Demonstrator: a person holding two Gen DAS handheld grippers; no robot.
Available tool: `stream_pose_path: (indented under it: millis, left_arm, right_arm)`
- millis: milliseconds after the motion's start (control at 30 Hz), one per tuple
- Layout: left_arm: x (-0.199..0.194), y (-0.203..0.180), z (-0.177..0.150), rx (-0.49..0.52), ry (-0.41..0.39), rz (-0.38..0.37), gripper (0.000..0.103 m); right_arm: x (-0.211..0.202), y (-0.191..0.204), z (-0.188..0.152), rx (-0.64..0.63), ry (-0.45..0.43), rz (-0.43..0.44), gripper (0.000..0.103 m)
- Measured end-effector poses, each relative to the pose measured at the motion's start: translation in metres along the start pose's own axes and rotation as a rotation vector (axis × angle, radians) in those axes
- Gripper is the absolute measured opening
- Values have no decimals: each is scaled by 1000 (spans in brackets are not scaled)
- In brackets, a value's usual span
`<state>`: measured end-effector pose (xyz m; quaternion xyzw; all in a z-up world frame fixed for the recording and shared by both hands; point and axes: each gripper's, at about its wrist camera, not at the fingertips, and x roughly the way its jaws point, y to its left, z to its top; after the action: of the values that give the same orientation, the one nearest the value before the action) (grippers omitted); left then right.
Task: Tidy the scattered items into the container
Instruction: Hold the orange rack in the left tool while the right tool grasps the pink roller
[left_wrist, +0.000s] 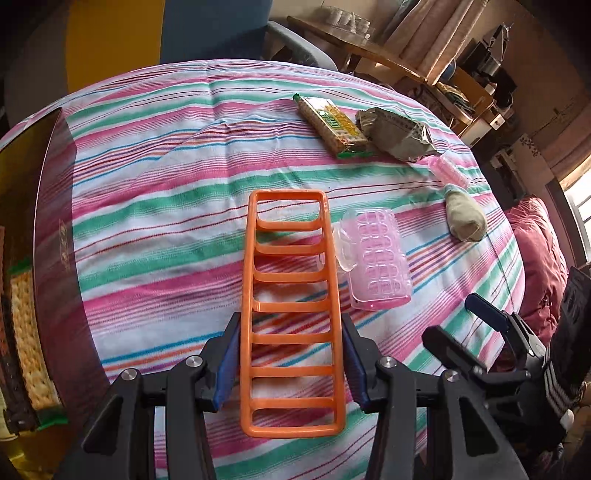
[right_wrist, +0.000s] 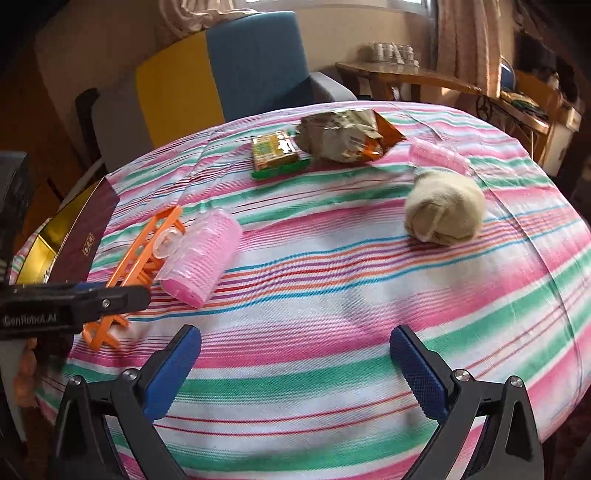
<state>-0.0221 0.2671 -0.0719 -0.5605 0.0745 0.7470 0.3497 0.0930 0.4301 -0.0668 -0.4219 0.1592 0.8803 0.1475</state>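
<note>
My left gripper (left_wrist: 290, 354) is shut on an orange ladder-shaped plastic rack (left_wrist: 290, 295), gripping its two long sides; the rack also shows in the right wrist view (right_wrist: 136, 258). A pink plastic case (left_wrist: 376, 258) lies just right of the rack, also seen in the right wrist view (right_wrist: 201, 258). The dark red container box (left_wrist: 48, 229) with a gold inside stands at the left table edge (right_wrist: 77, 236) and holds a cracker pack (left_wrist: 27, 339). My right gripper (right_wrist: 295, 369) is open and empty above the striped cloth.
On the far side of the table lie a green cracker pack (right_wrist: 275, 151), a crumpled snack bag (right_wrist: 343, 136), a small pink roller (right_wrist: 439, 157) and a rolled beige sock (right_wrist: 443, 214). A blue and yellow chair (right_wrist: 229, 66) stands behind the table.
</note>
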Motion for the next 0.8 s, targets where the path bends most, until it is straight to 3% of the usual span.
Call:
stream_pose_path:
  millis: [200,400,433,500,733,800]
  left_arm:
    - [-6,-1,-12,-33,-29,39,50]
    - [-7,4,-22,-28,-55,23,51]
    - [-7,5,-23,-29,-58,18,51]
    - [-8,7,-23,-35,-62,5,52]
    - [-7,11,-23,-53,-71,-40,55]
    - [-6,10,-23,-49,-73,-40,56]
  right_arm:
    - [-16,-17,10,102,27,15,103]
    - [-3,21,40,31,37,50,100]
    - [1,26,44,21,46,50,97]
    - [11,35,50,-2,77,56,80]
    - [36,45,51,-93,165,86,62]
    - [31,44,49,-117,147,73,47]
